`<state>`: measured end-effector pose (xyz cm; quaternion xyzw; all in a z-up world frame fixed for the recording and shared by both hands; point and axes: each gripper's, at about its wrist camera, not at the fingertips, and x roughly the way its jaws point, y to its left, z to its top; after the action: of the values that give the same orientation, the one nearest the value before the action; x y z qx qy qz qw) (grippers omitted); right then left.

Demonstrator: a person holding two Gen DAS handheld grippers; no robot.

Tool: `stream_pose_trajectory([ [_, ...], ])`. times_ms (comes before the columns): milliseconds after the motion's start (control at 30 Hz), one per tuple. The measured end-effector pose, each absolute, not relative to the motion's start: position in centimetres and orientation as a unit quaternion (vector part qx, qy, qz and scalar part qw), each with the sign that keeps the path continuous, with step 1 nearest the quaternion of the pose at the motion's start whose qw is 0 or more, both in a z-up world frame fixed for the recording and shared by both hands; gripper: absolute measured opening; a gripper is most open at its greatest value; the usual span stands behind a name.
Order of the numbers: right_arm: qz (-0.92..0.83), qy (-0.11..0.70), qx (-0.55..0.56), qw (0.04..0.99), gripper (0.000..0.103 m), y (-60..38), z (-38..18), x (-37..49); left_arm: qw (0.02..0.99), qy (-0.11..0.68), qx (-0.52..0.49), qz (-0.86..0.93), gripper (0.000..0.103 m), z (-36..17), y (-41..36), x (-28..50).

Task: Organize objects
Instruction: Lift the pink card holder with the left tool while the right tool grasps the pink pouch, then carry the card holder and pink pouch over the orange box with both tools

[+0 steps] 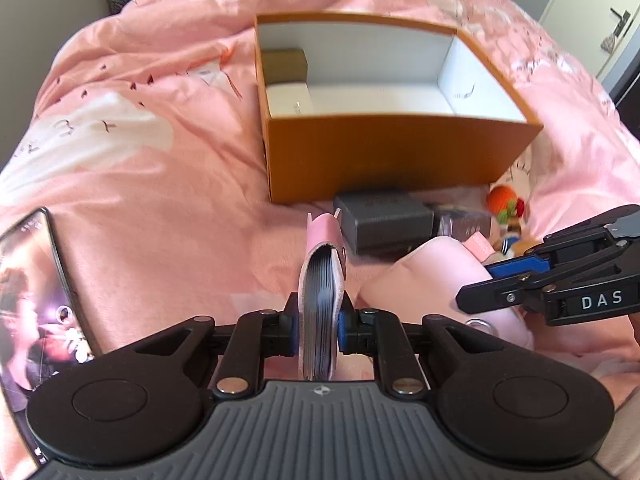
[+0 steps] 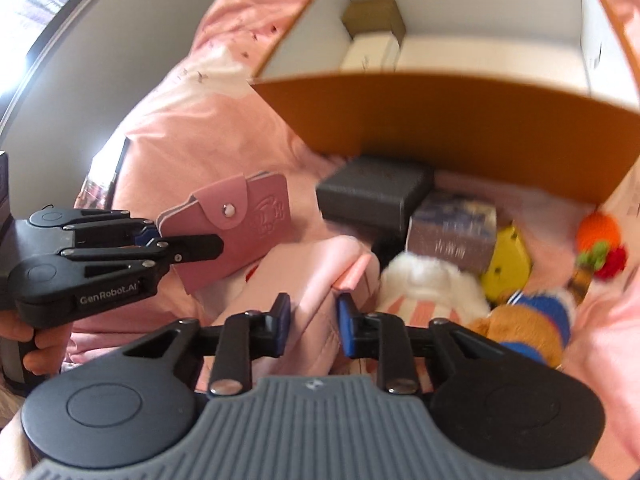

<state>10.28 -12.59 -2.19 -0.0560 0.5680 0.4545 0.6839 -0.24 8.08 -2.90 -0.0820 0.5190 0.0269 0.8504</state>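
Note:
My left gripper [image 1: 318, 330] is shut on a pink card wallet [image 1: 320, 280], held on edge above the pink bedspread; it also shows in the right wrist view [image 2: 244, 224], with the left gripper [image 2: 180, 240] at the left. My right gripper [image 2: 312, 316] is around a pink pouch [image 2: 308, 280], with the jaws partly open; its grip is unclear. It shows at the right in the left wrist view [image 1: 500, 284]. An orange box [image 1: 400, 156] with a white inside stands ahead and holds a brown box [image 1: 284, 64] and a white box [image 1: 288, 98].
A dark grey box [image 1: 384, 216] lies in front of the orange box. Beside it are a printed box [image 2: 452, 232], a white plush [image 2: 428, 284], a brown plush in blue stripes [image 2: 524, 324], a yellow item [image 2: 508, 260] and an orange toy [image 2: 598, 232]. A phone [image 1: 28, 300] lies at the left.

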Motion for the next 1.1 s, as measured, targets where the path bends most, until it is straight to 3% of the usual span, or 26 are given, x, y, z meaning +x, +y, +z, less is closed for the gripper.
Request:
stream_pose_trajectory([
  [800,0.444,0.368,-0.017,0.816,0.02,-16.6,11.9,14.4,0.922,0.348,-0.169,-0.004,0.018,6.1,7.1,5.0],
  [1100,0.389,0.311,0.031,0.867,0.02,-18.5,14.2,18.3,0.9,0.346,-0.263,0.027,0.018,3.1,8.3,10.7],
])
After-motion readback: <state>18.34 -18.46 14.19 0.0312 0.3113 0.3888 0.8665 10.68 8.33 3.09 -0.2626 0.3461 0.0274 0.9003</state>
